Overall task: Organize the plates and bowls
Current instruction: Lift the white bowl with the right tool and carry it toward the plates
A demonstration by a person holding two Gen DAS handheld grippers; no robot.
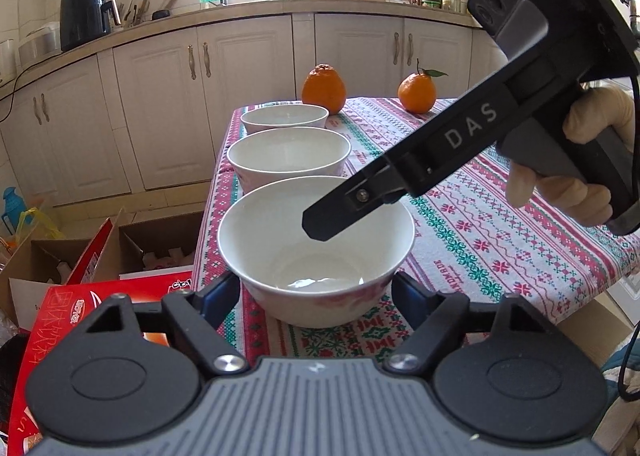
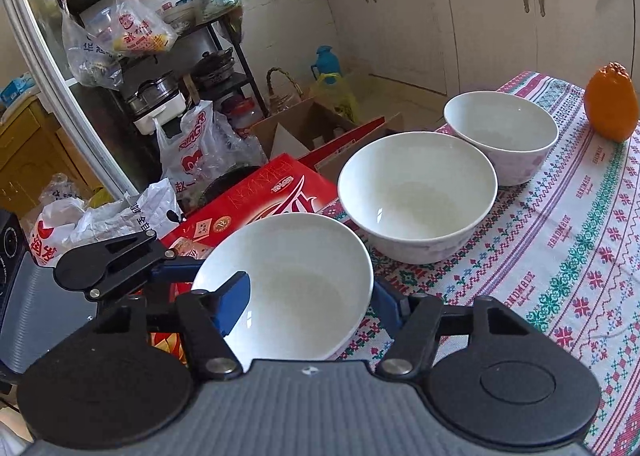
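White porcelain, the nearest bowl (image 2: 288,280) at 6 o'clock has its rim pinched by the right gripper (image 2: 308,304) marked "DAS", the left gripper (image 1: 316,296) stands half-wide around its base, and "HANDMADE" repeats on the tablecloth (image 2: 560,240) toward 3 o'clock.

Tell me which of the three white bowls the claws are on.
The nearest bowl, at the table's near end. The right claw pinches its rim, one finger inside, and the left claw straddles its base. The other two bowls stand untouched.
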